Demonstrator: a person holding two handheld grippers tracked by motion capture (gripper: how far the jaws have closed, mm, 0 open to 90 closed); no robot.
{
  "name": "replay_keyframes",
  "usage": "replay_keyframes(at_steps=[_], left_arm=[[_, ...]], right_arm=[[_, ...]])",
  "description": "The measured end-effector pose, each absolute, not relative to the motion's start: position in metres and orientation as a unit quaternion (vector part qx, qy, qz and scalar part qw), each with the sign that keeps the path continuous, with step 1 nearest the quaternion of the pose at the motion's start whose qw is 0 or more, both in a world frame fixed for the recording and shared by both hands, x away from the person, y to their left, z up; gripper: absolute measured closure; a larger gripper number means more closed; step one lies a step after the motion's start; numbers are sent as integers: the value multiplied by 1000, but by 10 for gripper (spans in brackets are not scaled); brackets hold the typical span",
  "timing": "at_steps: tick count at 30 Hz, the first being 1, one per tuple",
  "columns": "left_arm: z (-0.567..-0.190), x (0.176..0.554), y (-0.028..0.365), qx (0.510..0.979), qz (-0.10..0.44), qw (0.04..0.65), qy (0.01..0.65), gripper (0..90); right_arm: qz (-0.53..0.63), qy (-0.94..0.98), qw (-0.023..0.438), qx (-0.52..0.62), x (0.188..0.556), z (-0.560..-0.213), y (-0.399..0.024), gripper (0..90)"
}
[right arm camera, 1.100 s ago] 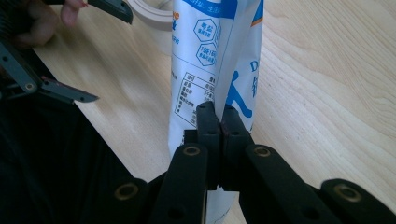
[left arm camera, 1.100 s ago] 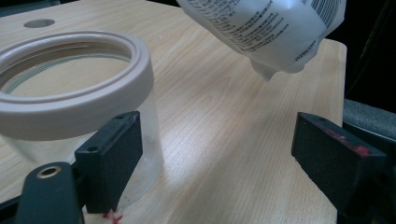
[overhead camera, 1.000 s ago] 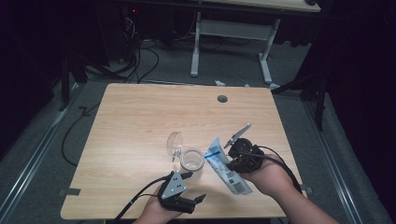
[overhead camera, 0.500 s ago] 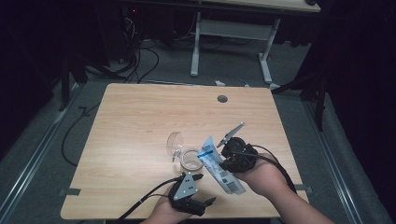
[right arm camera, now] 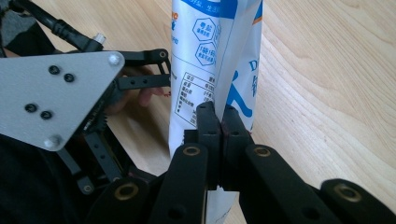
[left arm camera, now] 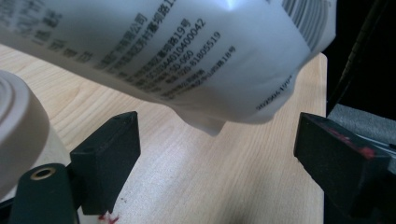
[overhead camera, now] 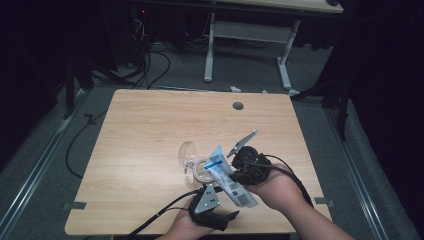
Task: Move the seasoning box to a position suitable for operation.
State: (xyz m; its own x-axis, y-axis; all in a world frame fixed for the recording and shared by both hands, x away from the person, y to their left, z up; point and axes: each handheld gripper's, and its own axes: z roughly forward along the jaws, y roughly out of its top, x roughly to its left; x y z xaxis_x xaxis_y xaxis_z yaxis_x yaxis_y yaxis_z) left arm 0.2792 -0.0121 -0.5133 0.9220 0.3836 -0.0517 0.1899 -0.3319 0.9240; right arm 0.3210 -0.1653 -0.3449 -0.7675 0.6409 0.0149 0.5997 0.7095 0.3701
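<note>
Right tongs (right arm camera: 218, 122) pinch a white-and-blue printed plastic pouch (overhead camera: 227, 175) above the near right desk (overhead camera: 150, 130); left tongs (left arm camera: 215, 158) gape wide beneath it. Its blurred Chinese print shows 400042.

I see a pale wooden table (overhead camera: 150, 150) with a smooth, matt grain. The bag (right arm camera: 212, 56) looks like glossy white plastic film with printed blue. My grippers' jaws are matt black plastic; the cup (overhead camera: 189, 154) is clear and shiny.
</note>
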Motion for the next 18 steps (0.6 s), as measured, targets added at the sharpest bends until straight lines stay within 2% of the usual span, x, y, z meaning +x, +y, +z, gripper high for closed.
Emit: replay_keyframes(at_steps=[3,10,16,18], left_arm=[[-513,280,-12,808,81,555,179,149],[-508,279,-16,797,101,565,187,160],[-507,278,-15,797,108,561,193,222],[-506,278,-14,796,110,561,198,267]], right_arm=[[181,924,59,332,321,-344,-163,897],[185,925,57,326,320,-340,-153,897],[182,926,58,327,321,-341,-151,897],[181,925,55,330,322,-342,-150,897]])
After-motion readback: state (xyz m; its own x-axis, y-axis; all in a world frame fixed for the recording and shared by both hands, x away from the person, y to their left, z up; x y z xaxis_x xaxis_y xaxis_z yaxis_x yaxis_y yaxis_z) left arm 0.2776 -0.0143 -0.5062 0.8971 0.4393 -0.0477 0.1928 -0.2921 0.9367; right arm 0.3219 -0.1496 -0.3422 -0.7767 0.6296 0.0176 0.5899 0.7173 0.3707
